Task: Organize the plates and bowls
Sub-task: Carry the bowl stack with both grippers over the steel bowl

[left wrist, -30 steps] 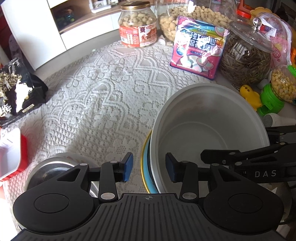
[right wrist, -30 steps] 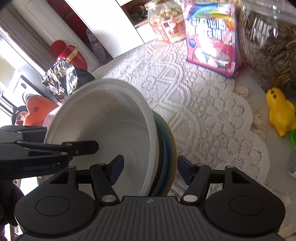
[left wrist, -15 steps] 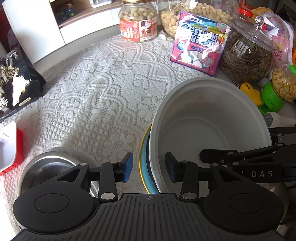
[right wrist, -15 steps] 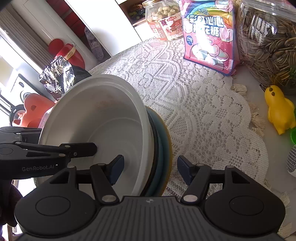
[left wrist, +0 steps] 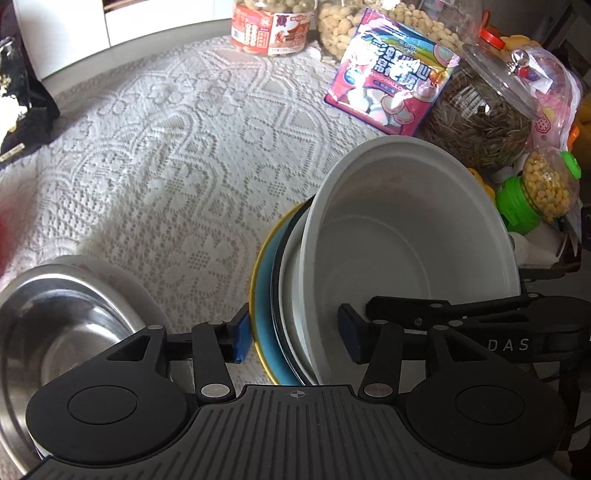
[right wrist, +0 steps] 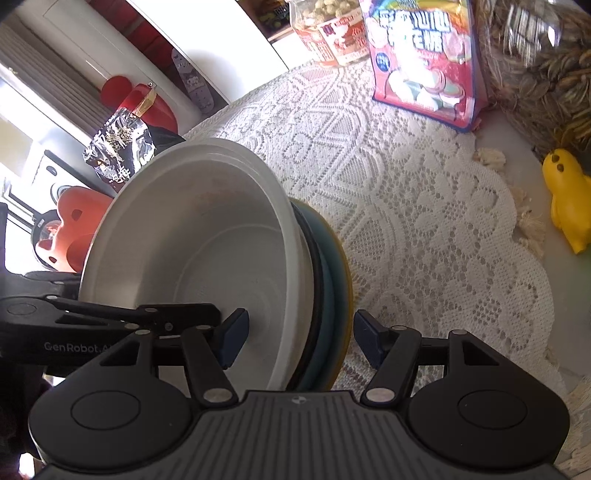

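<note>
A stack of dishes stands between both grippers: a large white bowl (left wrist: 410, 236) on top of a white dish, a blue plate (left wrist: 266, 295) and a yellow plate. My left gripper (left wrist: 295, 338) has its jaws on either side of the stack's rim, one pad outside the yellow plate, one inside the bowl. My right gripper (right wrist: 301, 338) straddles the opposite rim of the same white bowl (right wrist: 192, 251) and plates (right wrist: 332, 280) the same way. A steel bowl (left wrist: 55, 332) sits at lower left on a white dish.
A lace cloth (left wrist: 166, 155) covers the table. At the back stand a peanut jar (left wrist: 273, 26), a pink marshmallow bag (left wrist: 391, 88), a glass jar of sunflower seeds (left wrist: 484, 110) and a green toy jar (left wrist: 535, 195). A yellow duck (right wrist: 569, 199) sits right. A foil bag (right wrist: 118, 147) lies left.
Both grippers and the stack have moved forward over the cloth toward the jars, and the stack looks lifted. The jaws' hold on the rims is unchanged.
</note>
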Motion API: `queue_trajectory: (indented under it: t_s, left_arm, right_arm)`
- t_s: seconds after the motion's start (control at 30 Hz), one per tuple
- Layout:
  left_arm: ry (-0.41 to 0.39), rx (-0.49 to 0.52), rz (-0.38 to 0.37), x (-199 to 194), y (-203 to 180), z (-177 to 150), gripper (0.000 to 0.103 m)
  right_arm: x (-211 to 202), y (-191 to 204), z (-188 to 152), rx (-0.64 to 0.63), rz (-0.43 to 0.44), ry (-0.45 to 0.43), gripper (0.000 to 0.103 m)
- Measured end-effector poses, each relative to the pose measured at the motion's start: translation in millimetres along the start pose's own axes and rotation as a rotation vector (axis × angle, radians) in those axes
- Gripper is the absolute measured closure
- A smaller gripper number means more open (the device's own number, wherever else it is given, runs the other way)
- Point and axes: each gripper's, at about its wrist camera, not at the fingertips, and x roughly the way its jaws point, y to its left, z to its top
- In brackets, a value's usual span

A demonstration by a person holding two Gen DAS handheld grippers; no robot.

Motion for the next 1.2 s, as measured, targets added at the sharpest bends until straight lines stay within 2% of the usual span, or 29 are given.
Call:
queue_trajectory:
  t_s: [0.2, 0.27, 0.37, 0.5, 0.97, 1.2]
  left_arm:
    - [0.013, -0.032, -0.058, -0.1, 4.8, 1.6, 0.042]
    - [0.016, -0.043, -0.091, 0.4, 6.2, 2.6, 0.033]
    - [0.013, -0.040, -0.112, -0.1, 4.4, 2.4, 0.028]
    - [0.016, -0.054, -0.125, 0.3, 6.1, 3.8, 0.027]
    - [0.037, -0.069, -0.166, 0.4, 11.6, 5.4, 0.028]
    - [0.022, -0.085, -0.184, -5.3, 13.5, 3.3, 0.028]
  right_arm:
    - [1.6, -2.7, -1.3, 0.028, 0.030, 0.015, 0.039]
    - [2.5, -5.1, -0.9, 0.051, 0.040, 0.026, 0.039]
    - [3.3, -4.6, -0.7, 0.065, 0.025, 0.029, 0.040]
    - [4.8, -6.9, 2.1, 0.098, 0.071, 0.042, 0.047]
    - [4.1, -1.0, 5.1, 0.126, 0.031, 0.084, 0.047]
    - [-1.2, 4.2, 8.8, 0.125, 0.015, 0.083, 0.047]
